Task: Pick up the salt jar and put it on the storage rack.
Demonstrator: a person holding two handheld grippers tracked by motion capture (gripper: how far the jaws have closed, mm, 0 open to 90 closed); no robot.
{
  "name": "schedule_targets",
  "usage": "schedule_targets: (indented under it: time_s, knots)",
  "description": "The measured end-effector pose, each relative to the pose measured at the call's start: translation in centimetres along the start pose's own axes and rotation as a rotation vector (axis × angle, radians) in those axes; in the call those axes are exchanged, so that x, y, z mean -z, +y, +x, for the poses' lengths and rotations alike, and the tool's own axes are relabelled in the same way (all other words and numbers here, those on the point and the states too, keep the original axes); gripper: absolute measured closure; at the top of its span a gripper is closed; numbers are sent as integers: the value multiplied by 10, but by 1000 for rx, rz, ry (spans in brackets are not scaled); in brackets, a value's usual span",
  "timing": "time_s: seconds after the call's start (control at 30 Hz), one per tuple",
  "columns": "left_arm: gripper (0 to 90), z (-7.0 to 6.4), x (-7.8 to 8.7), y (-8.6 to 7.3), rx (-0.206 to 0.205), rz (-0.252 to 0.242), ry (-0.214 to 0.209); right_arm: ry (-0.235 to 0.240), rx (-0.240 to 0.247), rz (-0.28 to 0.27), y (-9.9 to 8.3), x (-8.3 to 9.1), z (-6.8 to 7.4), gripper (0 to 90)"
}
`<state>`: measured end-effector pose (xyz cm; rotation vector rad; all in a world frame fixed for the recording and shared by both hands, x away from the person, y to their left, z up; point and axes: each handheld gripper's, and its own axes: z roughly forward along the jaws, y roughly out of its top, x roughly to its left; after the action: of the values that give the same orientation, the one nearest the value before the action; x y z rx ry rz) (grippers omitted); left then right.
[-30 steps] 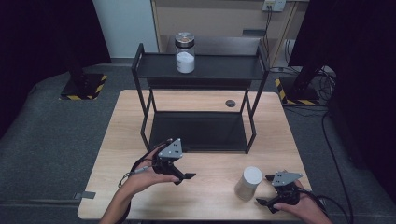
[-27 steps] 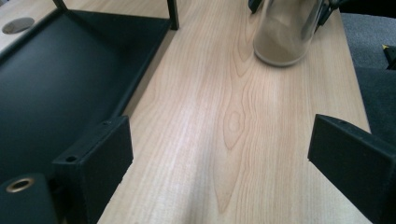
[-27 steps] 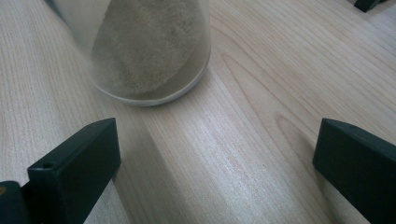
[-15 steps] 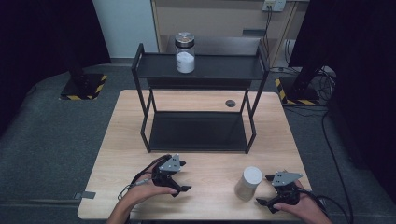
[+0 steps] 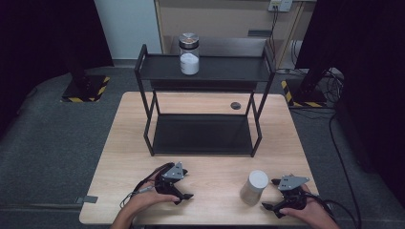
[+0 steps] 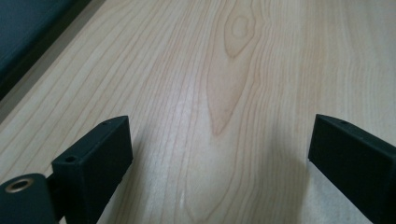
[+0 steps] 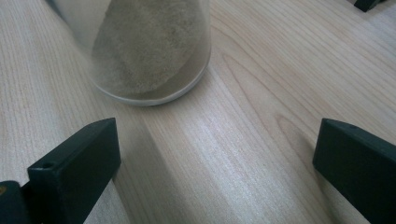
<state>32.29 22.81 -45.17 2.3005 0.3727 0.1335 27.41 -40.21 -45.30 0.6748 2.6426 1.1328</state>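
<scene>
Your right claw [image 5: 273,208] sits low at the near right of the light wooden table [image 5: 210,102], jaws spread wide with only bare wood between them. The white-lidded cylindrical jar of pale beige powder [image 5: 253,187] stands upright just ahead of that claw and a bit to its left, near but not touching. In the right gripper view the jar's [image 7: 149,51] clear base is ahead of the jaws, outside the gap and closer to the left jaw.

Your left claw [image 5: 184,196] rests on the table well off to the side of the jar, jaws also wide apart, nothing between them; the left gripper view has only wood grain [image 6: 224,93] ahead.

Beyond both claws stands the black two-tier metal rack [image 5: 205,71]. On its top shelf is a clear glass jar with a silver metal lid and white powder [image 5: 189,53], upright, far from either claw. A small dark round disc [image 5: 235,105] lies on the table behind the rack's right side.
</scene>
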Motion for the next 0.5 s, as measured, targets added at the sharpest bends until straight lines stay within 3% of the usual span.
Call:
schedule_targets:
  time_s: [0.17,0.5]
  knots:
    - [49,-2,-1,2,-13,10,8,-1,-1,0,0,0,0,16]
    - [0,-3,-3,5,6,25,32,-14,-8,3,1,-1,4,13]
